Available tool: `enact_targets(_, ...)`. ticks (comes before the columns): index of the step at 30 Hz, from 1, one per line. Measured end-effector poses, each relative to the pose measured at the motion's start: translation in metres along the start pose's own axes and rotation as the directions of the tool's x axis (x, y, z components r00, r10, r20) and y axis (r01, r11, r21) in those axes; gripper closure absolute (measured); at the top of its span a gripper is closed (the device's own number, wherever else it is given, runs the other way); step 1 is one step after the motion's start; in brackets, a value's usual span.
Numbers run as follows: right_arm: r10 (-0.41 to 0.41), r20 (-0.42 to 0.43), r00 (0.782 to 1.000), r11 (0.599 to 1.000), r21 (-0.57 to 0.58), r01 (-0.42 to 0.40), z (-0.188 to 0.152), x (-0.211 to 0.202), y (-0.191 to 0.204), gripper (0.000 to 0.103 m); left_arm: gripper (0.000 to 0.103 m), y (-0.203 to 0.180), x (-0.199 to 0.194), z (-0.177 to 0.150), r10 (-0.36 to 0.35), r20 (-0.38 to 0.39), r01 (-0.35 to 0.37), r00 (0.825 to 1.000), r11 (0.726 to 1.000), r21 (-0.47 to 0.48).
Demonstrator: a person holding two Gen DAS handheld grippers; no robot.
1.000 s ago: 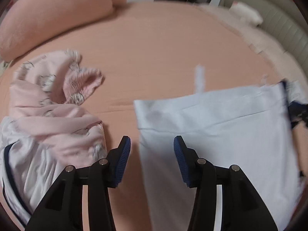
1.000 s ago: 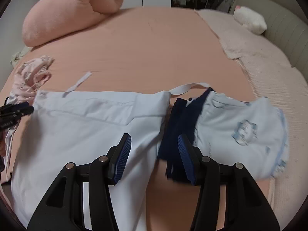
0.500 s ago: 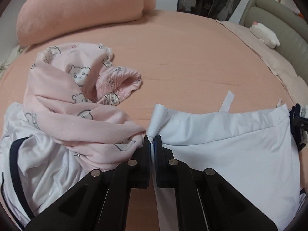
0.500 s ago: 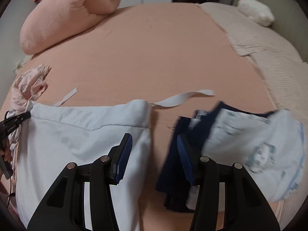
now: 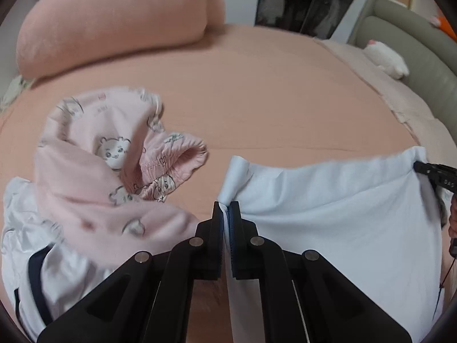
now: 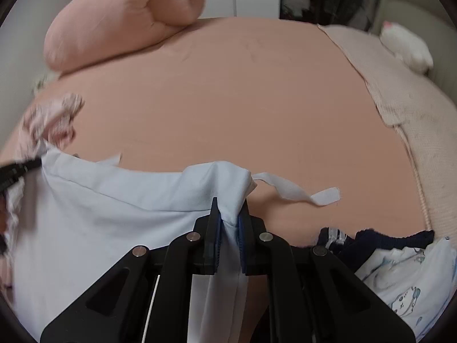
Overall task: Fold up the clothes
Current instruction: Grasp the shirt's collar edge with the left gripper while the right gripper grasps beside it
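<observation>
Each tool, left [image 5: 226, 214] and right [image 6: 229, 215], pinches a corner of the smooth pale-blue garment [image 5: 328, 214].

Left gripper [image 5: 227, 214] and right gripper [image 6: 228, 214] both clamped closed.

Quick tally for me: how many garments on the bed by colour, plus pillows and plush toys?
Pale blue garment, held by left gripper and right gripper: 1
Pink bear-print garment: 1
White garment with navy trim: 1
Navy garment: 1
Light blue printed garment: 1
Pink pillow: 1
White plush toy: 1
Total: 7
</observation>
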State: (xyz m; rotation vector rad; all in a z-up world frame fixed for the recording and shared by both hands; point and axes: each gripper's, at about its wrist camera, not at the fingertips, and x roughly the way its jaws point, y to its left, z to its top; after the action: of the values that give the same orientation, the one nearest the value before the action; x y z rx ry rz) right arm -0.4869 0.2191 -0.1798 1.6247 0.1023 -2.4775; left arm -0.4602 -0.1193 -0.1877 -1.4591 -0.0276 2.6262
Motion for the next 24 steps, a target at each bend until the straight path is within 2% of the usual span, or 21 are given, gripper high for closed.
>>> enact_targets(1, -0.004, -0.006, 1.000, 1.000, 0.000, 0.004, 0.003, 0.004, 0.000, 0.093, 0.090, 0.001, 0.018, 0.002, 0.014, -0.058, -0.015, 0.998, 1.000, -0.003)
enact_targets(2, -0.009, -0.013, 1.000, 1.000, 0.001, 0.009, 0.006, 0.007, 0.000, 0.090, 0.082, 0.001, 0.033, 0.003, 0.027, -0.111, -0.028, 0.993, 1.000, -0.002)
enact_targets(3, -0.013, -0.019, 1.000, 1.000, 0.001, 0.013, 0.009, 0.011, 0.001, 0.078, 0.077, 0.000, 0.034, 0.006, 0.039, -0.101, -0.039, 0.994, 0.999, 0.000)
enact_targets(5, -0.040, 0.025, 0.999, 0.999, 0.010, 0.040, 0.014, 0.004, 0.001, 0.074, 0.074, -0.007, 0.014, 0.011, 0.078, 0.006, -0.078, 0.997, 0.997, 0.016)
enact_targets(8, -0.083, 0.120, 0.989, 0.996, 0.037, 0.079, 0.019, -0.014, 0.000, 0.071, 0.074, -0.022, -0.015, 0.013, 0.137, 0.159, -0.149, 0.978, 0.986, 0.069)
enact_targets(10, -0.085, 0.176, 0.981, 0.995, 0.059, 0.076, 0.015, -0.033, -0.003, 0.070, 0.074, -0.035, -0.012, 0.008, 0.075, 0.126, -0.093, 0.989, 0.985, 0.143)
enact_targets(12, -0.050, 0.170, 0.984, 0.998, 0.044, 0.043, 0.009, -0.042, -0.001, 0.068, 0.074, -0.047, 0.003, -0.002, 0.033, 0.053, -0.043, 0.998, 0.976, 0.215)
enact_targets(13, -0.002, 0.126, 0.992, 1.000, 0.012, 0.001, 0.010, -0.036, 0.004, 0.068, 0.074, -0.054, 0.010, -0.007, 0.013, 0.015, -0.016, 1.000, 0.968, 0.249)
enact_targets(14, 0.033, 0.073, 0.997, 0.999, -0.026, -0.031, 0.009, -0.027, 0.010, 0.072, 0.074, -0.057, 0.021, -0.009, 0.041, -0.005, -0.038, 0.999, 0.962, 0.272)
enact_targets(15, 0.029, 0.034, 0.999, 0.998, -0.063, -0.027, 0.007, -0.017, 0.017, 0.072, 0.072, -0.053, 0.028, -0.006, 0.068, -0.006, -0.065, 0.998, 0.965, 0.254)
enact_targets(17, -0.057, -0.012, 0.998, 0.990, -0.131, 0.055, 0.005, 0.008, 0.026, 0.072, 0.070, -0.039, 0.038, 0.005, 0.103, 0.000, -0.101, 0.995, 0.978, 0.185)
enact_targets(18, -0.061, -0.004, 0.998, 0.989, -0.134, 0.060, 0.007, 0.014, 0.026, 0.072, 0.070, -0.031, 0.038, 0.012, 0.136, 0.000, -0.135, 0.991, 0.983, 0.127)
enact_targets(19, -0.051, 0.013, 0.999, 0.993, -0.110, 0.052, 0.010, 0.012, 0.023, 0.072, 0.071, -0.025, 0.033, 0.017, 0.136, -0.001, -0.136, 0.991, 0.988, 0.075)
enact_targets(20, -0.042, 0.030, 0.999, 0.996, -0.076, 0.044, 0.013, 0.007, 0.020, 0.073, 0.073, -0.021, 0.026, 0.019, 0.118, -0.001, -0.117, 0.993, 0.993, 0.029)
enact_targets(21, -0.008, 0.053, 0.999, 0.999, -0.053, 0.011, 0.012, -0.004, 0.018, 0.071, 0.073, -0.025, 0.013, 0.016, 0.069, 0.004, -0.069, 0.998, 0.997, 0.028)
enact_targets(22, 0.039, 0.080, 0.996, 0.999, -0.037, -0.036, 0.008, -0.019, 0.017, 0.071, 0.072, -0.034, -0.001, 0.010, 0.008, 0.012, -0.008, 1.000, 0.999, 0.047)
enact_targets(24, 0.113, 0.120, 0.986, 0.994, -0.019, -0.111, -0.001, -0.045, 0.015, 0.071, 0.070, -0.065, -0.035, -0.017, -0.048, 0.020, 0.044, 0.999, 0.986, 0.160)
